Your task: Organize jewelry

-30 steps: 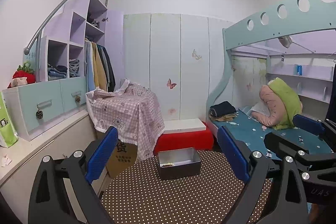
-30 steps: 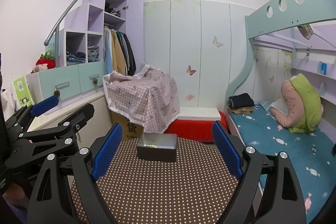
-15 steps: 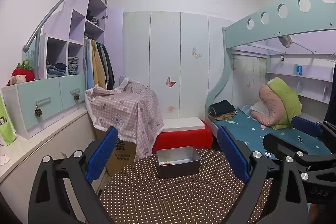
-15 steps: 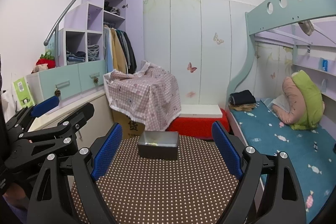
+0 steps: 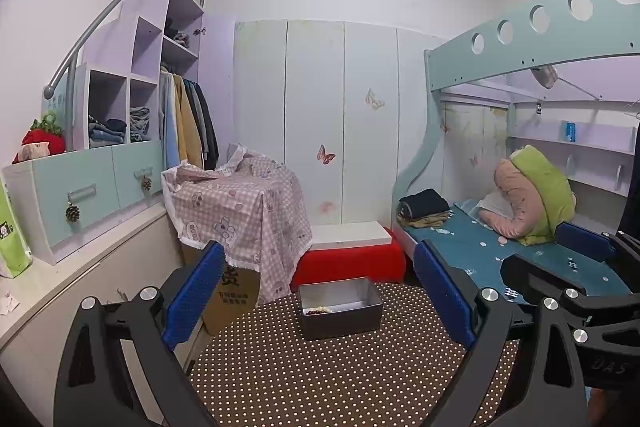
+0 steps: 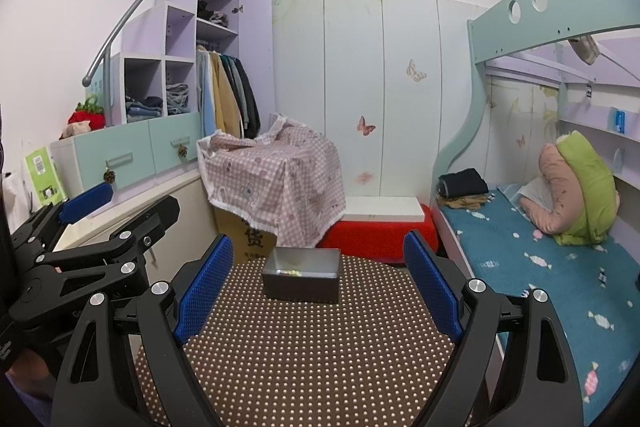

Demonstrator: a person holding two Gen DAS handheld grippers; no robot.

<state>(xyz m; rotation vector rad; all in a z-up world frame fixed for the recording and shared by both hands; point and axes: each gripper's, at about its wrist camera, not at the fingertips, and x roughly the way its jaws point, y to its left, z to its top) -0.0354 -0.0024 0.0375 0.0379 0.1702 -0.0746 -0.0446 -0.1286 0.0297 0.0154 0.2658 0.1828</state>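
Grey metal tray (image 5: 340, 307) holding beads (image 5: 318, 311); left gripper (image 5: 316, 299) and right gripper (image 6: 318, 287), both spread wide and empty, could nudge its rim and slide it on the dotted mat (image 5: 340, 379).

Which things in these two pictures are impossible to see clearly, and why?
- Contents of the gray box: in the left wrist view, beads too small to identify; in the right wrist view, the near wall hides most of the inside.
- Object under the checkered cloth: covered in both views.
- Near table edge: cut off by the frame and the open right gripper.
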